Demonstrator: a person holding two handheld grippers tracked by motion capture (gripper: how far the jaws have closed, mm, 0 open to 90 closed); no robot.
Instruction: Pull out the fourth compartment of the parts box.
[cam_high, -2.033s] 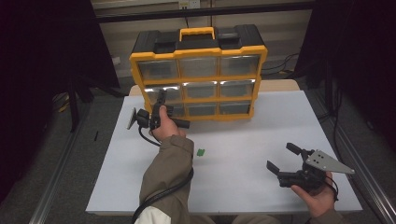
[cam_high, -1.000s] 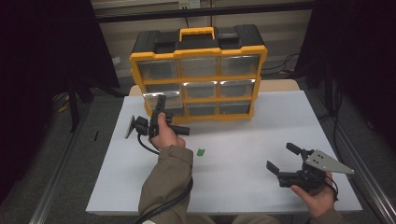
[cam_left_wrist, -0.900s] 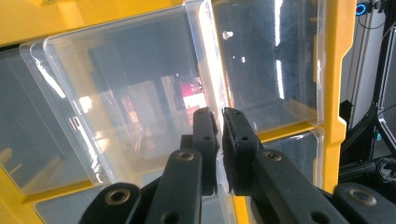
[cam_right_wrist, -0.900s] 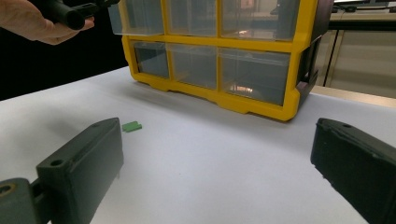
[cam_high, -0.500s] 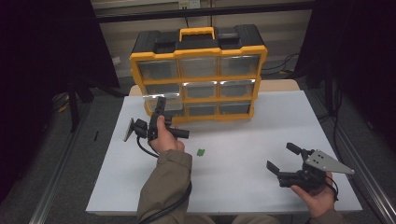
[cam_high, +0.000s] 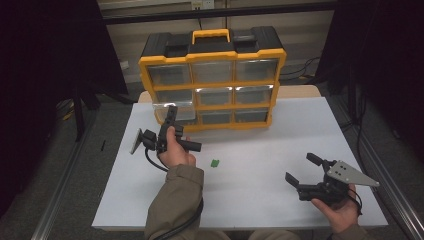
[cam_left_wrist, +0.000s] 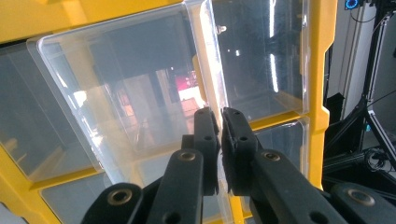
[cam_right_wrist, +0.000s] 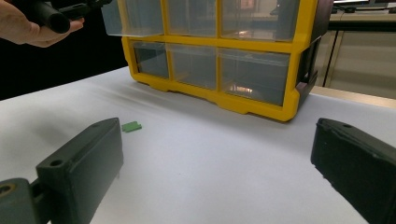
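At the upper centre of the high view we see a yellow parts organizer (cam_high: 212, 80) with 9 clear drawers in 3 rows, standing at the far edge of the white table (cam_high: 260, 195). The left gripper (cam_high: 172, 111), held just left of centre, is clamped on the front edge of the clear drawer (cam_high: 172, 111) at the lower left of the cabinet face. That drawer juts out of its slot toward us, partly drawn.

In the left gripper view, the 2 black jaws stand nearly together at bottom centre, pinching the thin transparent front wall of the drawer (cam_left_wrist: 140, 98); its box slants across the left half of that frame.

We judge the step in hand to be pulling this drawer out. The next move calls for a straight, level draw toward the person, keeping the pinch firm so the slick plastic does not slip.

At the lower right, the right gripper (cam_high: 306, 171) rests low over the table with its jaws wide apart, holding nothing. A small green piece (cam_high: 215, 163) lies on the table near the centre, untouched.
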